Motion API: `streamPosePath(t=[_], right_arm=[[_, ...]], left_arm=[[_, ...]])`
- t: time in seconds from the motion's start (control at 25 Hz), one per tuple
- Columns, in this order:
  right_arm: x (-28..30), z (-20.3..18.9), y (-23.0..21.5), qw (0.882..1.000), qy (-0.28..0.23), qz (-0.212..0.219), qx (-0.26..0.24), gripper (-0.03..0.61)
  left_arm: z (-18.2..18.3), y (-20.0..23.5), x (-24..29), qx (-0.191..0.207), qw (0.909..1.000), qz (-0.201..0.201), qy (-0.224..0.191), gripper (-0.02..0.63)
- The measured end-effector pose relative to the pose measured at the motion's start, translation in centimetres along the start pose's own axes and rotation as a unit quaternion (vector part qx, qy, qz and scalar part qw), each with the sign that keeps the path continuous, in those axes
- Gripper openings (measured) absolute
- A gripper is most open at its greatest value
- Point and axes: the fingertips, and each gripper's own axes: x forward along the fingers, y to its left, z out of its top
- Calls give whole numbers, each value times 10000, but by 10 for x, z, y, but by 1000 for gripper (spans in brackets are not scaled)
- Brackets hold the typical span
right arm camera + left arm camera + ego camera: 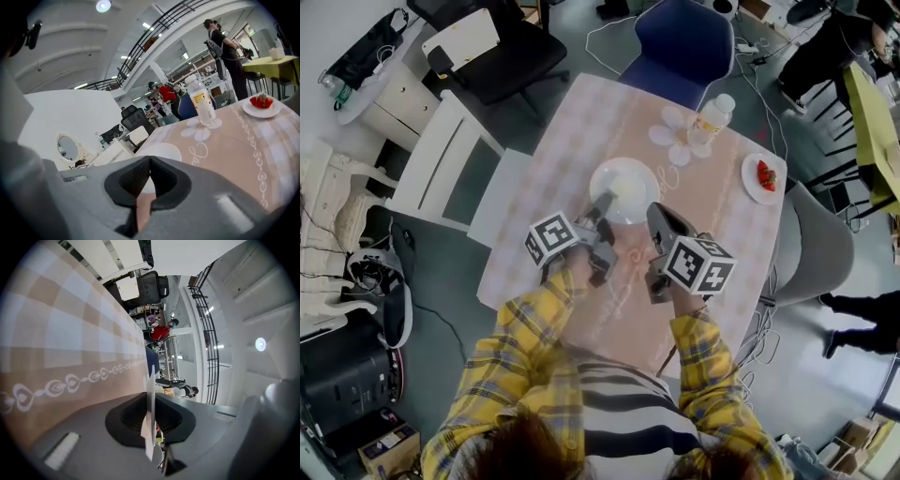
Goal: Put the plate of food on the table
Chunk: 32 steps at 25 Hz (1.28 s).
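Looking down in the head view, you have the plate (623, 183) at the middle of the desk (572, 131). The left gripper (602, 210) and right gripper (657, 217) are both at its near rim. Whether it rests on the desk yet, I cannot tell. It is round, white, glossy and stiff. It is likely breakable and slick, so hold the rim at two spots and keep it level.

In the left gripper view, your fingers (126, 414) are clamped on the thin rim, seen edge-on, beside the soft checked cloth (70, 333).

In the right gripper view, the dark ribbed fingers (133, 180) are closed with the white rim between them. A clear bottle (200, 101) stands beyond.
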Motion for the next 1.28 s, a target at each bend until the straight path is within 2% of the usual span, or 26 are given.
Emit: streamPosePath(t=[0.32,0.8,1.04,1.16,1.28], right_arm=[[28,28,-19,9999,-59,-42,-132,-3],[67,49,-47,9998,28,-103,-146,-3],[86,56,-70,9993,132,-200,-282,-3],[93,59,-75,9993,135,-214,-283,-3],[100,58,-74,9994,163,-163,-266,-3]], left_arm=[[22,2,35,18,9999,-9,-103,14],[63,1,95,100,9992,-73,-371,12],[83,12,110,-324,9969,-165,-704,12],[89,12,114,-408,9959,-207,-780,8],[89,11,120,-140,9980,32,-617,14]])
